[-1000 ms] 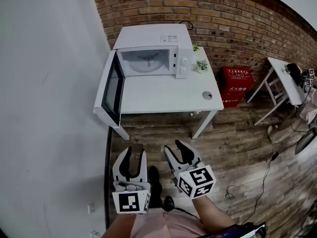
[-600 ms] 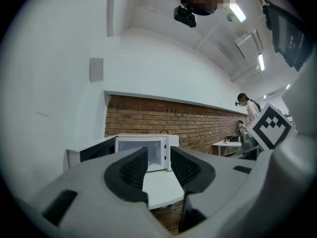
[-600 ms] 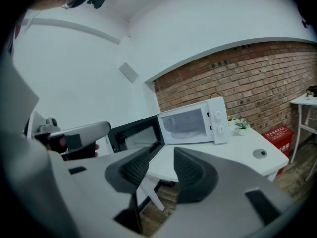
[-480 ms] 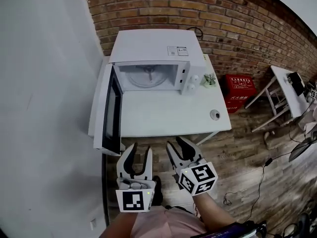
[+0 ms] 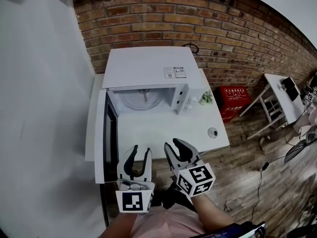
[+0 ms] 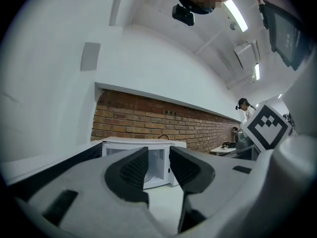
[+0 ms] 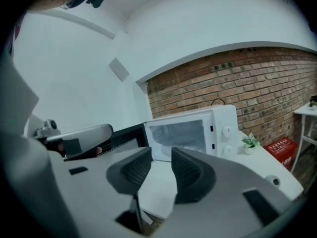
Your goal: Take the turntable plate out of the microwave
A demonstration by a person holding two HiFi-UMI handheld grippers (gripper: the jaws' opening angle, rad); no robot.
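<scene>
Turntable plate (image 5: 142, 100) half-hidden inside microwave (image 5: 143, 69)

A work room or lab, not a home, red brick wall (image 5: 148, 9), wood floor (image 5: 247, 177), white table (image 5: 168, 133) with a microwave (image 5: 143, 71), long ceiling lights (image 6: 237, 15), 1 more table (image 5: 278, 83) with gear

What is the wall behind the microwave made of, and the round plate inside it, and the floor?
The wall looks like rough red-brown brick, with pale mortar lines. The plate seems to be clear glass, pale and see-through, though it's small here. The floor looks like worn wooden planks, showing long boards.
</scene>
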